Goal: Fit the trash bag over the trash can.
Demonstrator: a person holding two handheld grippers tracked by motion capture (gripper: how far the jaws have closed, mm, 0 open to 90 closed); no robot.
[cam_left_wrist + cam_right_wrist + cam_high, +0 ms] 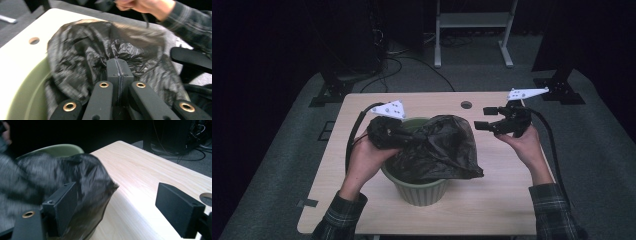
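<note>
Loosely crumpled black plastic bag (439,147)

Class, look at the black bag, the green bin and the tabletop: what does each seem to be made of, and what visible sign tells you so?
Black bag: thin plastic film, it seems; crinkled, faintly glossy, slightly see-through at the edge.
Green bin: probably moulded plastic; matte, with a ribbed rim.
Tabletop: light wood or wood-look laminate; pale grain lines, smooth with a soft sheen.
</note>
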